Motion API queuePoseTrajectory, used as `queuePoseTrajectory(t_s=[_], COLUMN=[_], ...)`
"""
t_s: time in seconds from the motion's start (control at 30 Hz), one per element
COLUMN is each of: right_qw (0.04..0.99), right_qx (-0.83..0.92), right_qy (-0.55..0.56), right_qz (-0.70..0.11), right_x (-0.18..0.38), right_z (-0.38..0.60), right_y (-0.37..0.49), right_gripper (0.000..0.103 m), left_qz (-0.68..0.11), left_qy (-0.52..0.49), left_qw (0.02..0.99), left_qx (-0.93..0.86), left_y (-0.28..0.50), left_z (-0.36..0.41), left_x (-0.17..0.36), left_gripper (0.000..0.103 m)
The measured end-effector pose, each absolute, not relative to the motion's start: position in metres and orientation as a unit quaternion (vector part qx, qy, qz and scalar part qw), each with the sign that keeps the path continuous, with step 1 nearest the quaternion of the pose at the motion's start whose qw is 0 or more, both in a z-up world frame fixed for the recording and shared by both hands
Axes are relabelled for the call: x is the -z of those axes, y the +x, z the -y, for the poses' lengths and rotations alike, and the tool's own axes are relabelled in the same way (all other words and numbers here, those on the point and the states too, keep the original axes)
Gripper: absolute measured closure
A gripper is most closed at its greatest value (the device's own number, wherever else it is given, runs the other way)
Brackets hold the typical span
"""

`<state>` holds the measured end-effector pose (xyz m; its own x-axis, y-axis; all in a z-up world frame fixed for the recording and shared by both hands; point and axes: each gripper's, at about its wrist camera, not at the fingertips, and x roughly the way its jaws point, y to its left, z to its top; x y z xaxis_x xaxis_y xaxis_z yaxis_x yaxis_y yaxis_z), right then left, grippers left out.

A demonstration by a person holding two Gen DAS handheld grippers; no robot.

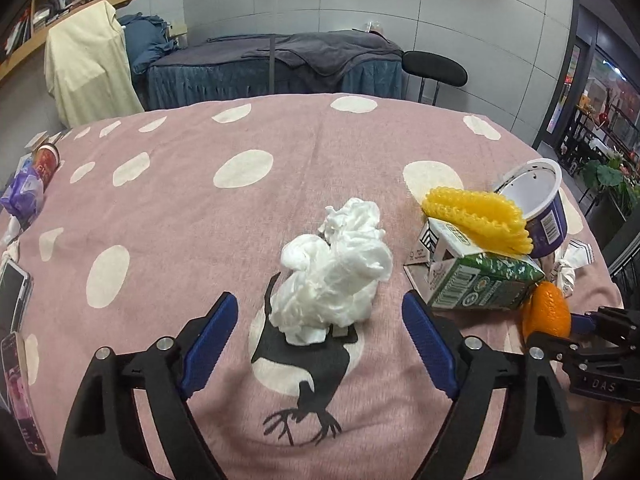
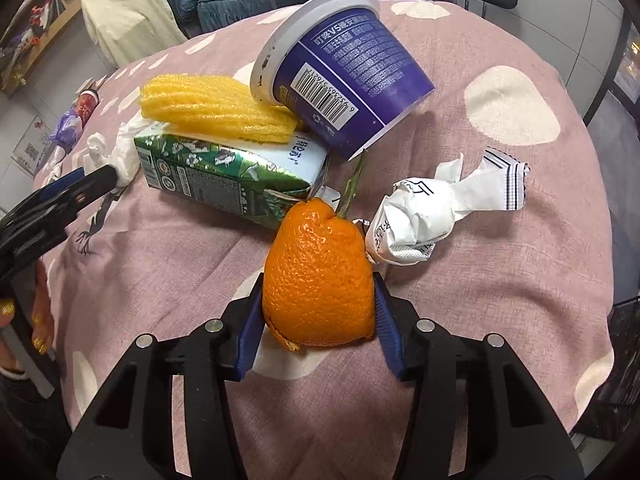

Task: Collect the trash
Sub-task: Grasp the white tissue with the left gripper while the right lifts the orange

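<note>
Both pairs of jaws tell a different story. On the right gripper (image 2: 319, 320) the blue pads press from two sides on an orange peel (image 2: 318, 276), which still has the form of half a fruit; the jaws are closed on it. On the left gripper (image 1: 320, 344) the jaws stand wide apart with nothing touching them. A crumpled white tissue (image 1: 334, 270) lies on the cloth just beyond the fingertips, between their lines but not yet held.

Everything rests on a pink tablecloth (image 1: 180, 216) with pale dots and a black bird print.

Seen from the right wrist, the other trash lies around the peel. At 11 o'clock is a green milk carton (image 2: 224, 178) on its side, touching the peel. A yellow foam fruit net (image 2: 216, 110) lies on top of the carton. At 12 o'clock a purple yogurt tub (image 2: 348, 68) leans tilted against the carton and net, its open mouth toward the far left. At 2 o'clock, just beside the peel, lies a crumpled white paper wrapper (image 2: 432, 216).

At the far left edge of the table, well apart, I see a red cup (image 1: 47, 162), a purple bag (image 1: 24, 194) and two phones (image 1: 14, 300).
</note>
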<state>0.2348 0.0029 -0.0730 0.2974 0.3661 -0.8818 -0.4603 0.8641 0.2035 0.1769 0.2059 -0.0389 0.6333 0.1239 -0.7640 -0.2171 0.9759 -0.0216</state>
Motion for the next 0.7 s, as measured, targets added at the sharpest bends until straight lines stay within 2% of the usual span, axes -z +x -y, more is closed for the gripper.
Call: queuePoseTrajectory(t_s=[0.03, 0.1, 0.13, 0.2, 0.23, 0.4, 0.7], right_qw=[0.805, 0.806, 0.807, 0.81, 0.813, 0.82, 0.845], right_qx=[-0.259, -0.263, -0.265, -0.264, -0.264, -0.271, -0.266], right_qy=[-0.042, -0.044, -0.044, -0.042, -0.04, -0.017, -0.004], right_qz=[-0.533, -0.528, -0.527, -0.521, -0.518, -0.505, -0.463], right_x=[0.071, 0.067, 0.066, 0.064, 0.063, 0.052, 0.032], right_z=[-0.001, 0.003, 0.005, 0.007, 0.009, 0.027, 0.055], right_y=[0.232, 0.225, 0.22, 0.213, 0.209, 0.195, 0.168], right_gripper=[0.055, 0.055, 0.055, 0.055, 0.055, 0.055, 0.055], left_qz=[-0.42, -0.429, -0.434, -0.437, -0.437, -0.421, -0.374], left_qy=[-0.055, -0.049, -0.049, -0.055, -0.055, -0.027, -0.049], left_qw=[0.901, 0.897, 0.895, 0.894, 0.894, 0.902, 0.921], left_qx=[-0.093, -0.096, -0.094, -0.085, -0.08, -0.092, -0.091], left_y=[0.181, 0.189, 0.193, 0.193, 0.192, 0.179, 0.141], left_z=[-0.206, -0.207, -0.207, -0.205, -0.202, -0.19, -0.179], left_x=[0.041, 0.046, 0.049, 0.051, 0.051, 0.046, 0.015], left_gripper=[0.029, 0.042, 0.045, 0.061, 0.063, 0.069, 0.07])
